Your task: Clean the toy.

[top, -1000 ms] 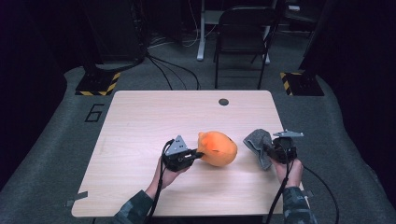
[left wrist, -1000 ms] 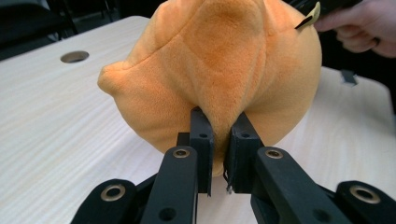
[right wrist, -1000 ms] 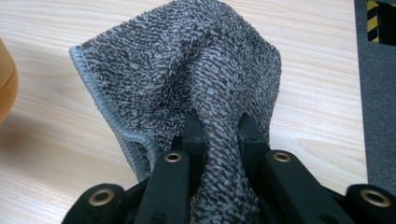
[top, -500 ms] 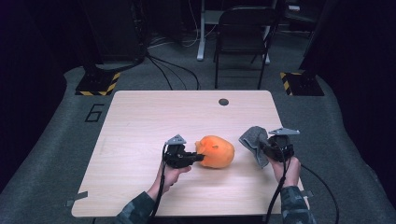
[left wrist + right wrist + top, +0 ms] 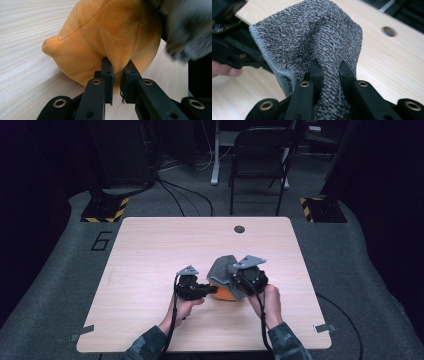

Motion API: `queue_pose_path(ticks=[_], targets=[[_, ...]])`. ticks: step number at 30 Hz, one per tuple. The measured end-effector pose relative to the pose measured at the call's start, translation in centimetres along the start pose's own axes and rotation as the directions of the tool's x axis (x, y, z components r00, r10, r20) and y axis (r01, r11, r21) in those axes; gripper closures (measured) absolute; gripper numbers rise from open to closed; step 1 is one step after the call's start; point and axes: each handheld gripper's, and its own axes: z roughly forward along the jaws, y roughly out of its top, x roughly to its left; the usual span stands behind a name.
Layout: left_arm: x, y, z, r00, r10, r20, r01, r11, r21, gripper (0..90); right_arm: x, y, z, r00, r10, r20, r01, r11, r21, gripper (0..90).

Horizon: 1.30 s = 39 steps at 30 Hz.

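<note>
Jaws first: both of your pairs are clamped tight on soft material. Your left gripper point(image 5: 117, 82) pinches a fold of the orange plush toy point(image 5: 110, 35), with the black fingers point(image 5: 107, 75) pressed into its near underside and only a thin slit between them. Your right gripper point(image 5: 329, 75) is closed on a bunched fold of the grey towel point(image 5: 312, 37), which rises from between the jaws and fans out wide beyond them.

Going from largest to smallest, the wooden table point(image 5: 150, 250) carries everything, with a small round hole point(image 5: 239, 229) near its far edge. On the high view the towel point(image 5: 220, 270) hangs from your right gripper point(image 5: 239, 276) over the right and far part of the plush toy point(image 5: 222, 292), so that just an orange strip shows below it, near the table's near right quarter. The toy rests on the table between your two grippers, with your left gripper point(image 5: 212, 290) meeting it from the left.

From the left gripper view, the toy's long axis runs across the frame, and a blunt rounded nub points left along the table. The towel's stitched edge point(image 5: 265, 58) runs down its left side toward the jaws.
</note>
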Motion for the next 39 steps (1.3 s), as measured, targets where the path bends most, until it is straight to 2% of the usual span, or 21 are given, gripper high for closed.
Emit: queue_pose_path(ticks=[2,3,5,10,13,15,16,19,20,23,24,25,26,27,30,32,33,34,36,39], targets=[[0.1,-0.1,0.1,1.0000,-0.005,-0.003,0.005,1.0000,0.005,81.9,1.0,-0.2,1.1,0.9981,-0.051,0.036,0.050,0.999,0.019,78.2],[0.2,-0.2,0.1,0.9999,-0.012,0.006,0.012,0.9999,0.004,82.0,1.1,-0.4,1.2,0.9974,-0.054,0.047,0.053,0.998,0.024,78.2],[0.2,-0.2,0.1,1.0000,-0.004,0.003,0.004,1.0000,0.004,82.0,0.6,-0.6,1.1,0.9980,-0.049,0.041,0.048,0.999,0.022,78.2],[0.1,-0.2,0.2,1.0000,-0.002,0.000,0.002,1.0000,0.003,81.9,-1.3,-2.0,1.0,0.9970,-0.003,0.077,0.000,0.999,0.034,78.2],[0.2,-0.2,0.2,1.0000,-0.006,0.006,0.006,1.0000,0.000,81.9,-2.6,-3.2,1.2,0.9929,0.031,0.115,-0.038,0.997,0.066,78.2],[0.1,-0.2,0.2,0.9999,-0.001,0.011,0.001,1.0000,-0.002,81.9,-3.8,-4.1,1.7,0.9918,0.060,0.113,-0.069,0.994,0.082,78.2],[0.1,-0.2,0.3,0.9999,0.005,0.010,-0.005,1.0000,-0.002,81.9,-4.2,-4.5,2.0,0.9896,0.087,0.115,-0.098,0.990,0.099,78.2],[0.0,-0.2,0.3,0.9998,0.015,0.010,-0.014,0.9999,-0.002,81.9,-5.5,-5.7,3.2,0.9846,0.115,0.132,-0.131,0.984,0.124,78.2],[0.0,-0.2,0.3,0.9998,0.016,0.011,-0.016,0.9999,-0.003,81.9,-6.0,-6.2,3.7,0.9826,0.129,0.134,-0.148,0.978,0.145,78.2],[-0.1,-0.1,0.3,0.9997,0.020,0.012,-0.020,0.9998,-0.005,81.9,-6.8,-7.2,4.9,0.9788,0.149,0.141,-0.173,0.968,0.180,78.1],[-0.1,-0.1,0.4,0.9997,0.024,0.009,-0.024,0.9997,-0.005,81.8,-7.2,-7.9,5.7,0.9778,0.159,0.136,-0.185,0.961,0.204,78.1],[-0.1,-0.2,0.4,0.9997,0.023,0.011,-0.023,0.9997,-0.005,81.8,-7.2,-7.9,5.7,0.9778,0.159,0.136,-0.185,0.961,0.204,78.1],[-0.1,-0.2,0.4,0.9997,0.023,0.011,-0.023,0.9997,-0.006,81.8,-7.6,-8.3,6.1,0.9751,0.174,0.138,-0.201,0.955,0.219,78.1],[-0.1,-0.2,0.4,0.9997,0.023,0.011,-0.023,0.9997,-0.006,81.8,-7.6,-8.3,6.1,0.9751,0.174,0.138,-0.201,0.955,0.219,78.1],[-0.1,-0.2,0.3,0.9997,0.024,0.010,-0.024,0.9997,-0.007,81.7,-8.0,-8.1,5.0,0.9727,0.180,0.146,-0.207,0.958,0.197,78.1],[-0.1,-0.2,0.3,0.9996,0.026,0.010,-0.026,0.9996,-0.007,81.7,-8.1,-7.2,3.3,0.9707,0.193,0.143,-0.214,0.966,0.148,78.2],[-0.1,-0.2,0.3,0.9996,0.028,0.009,-0.028,0.9996,-0.005,81.6,-7.6,-5.8,1.2,0.9713,0.195,0.136,-0.208,0.974,0.088,78.2],[-0.1,-0.2,0.3,0.9995,0.032,0.009,-0.032,0.9995,-0.003,81.6,-7.6,-5.8,1.2,0.9713,0.195,0.136,-0.208,0.974,0.088,78.2],[-0.2,-0.2,0.4,0.9994,0.034,0.005,-0.034,0.9994,-0.004,81.6,-6.5,-4.3,-0.8,0.9781,0.175,0.112,-0.179,0.984,0.022,78.2],[-0.2,-0.2,0.4,0.9990,0.045,0.005,-0.045,0.9990,-0.002,81.6,-3.8,-2.3,-2.3,0.9934,0.088,0.074,-0.084,0.995,-0.051,78.1]])
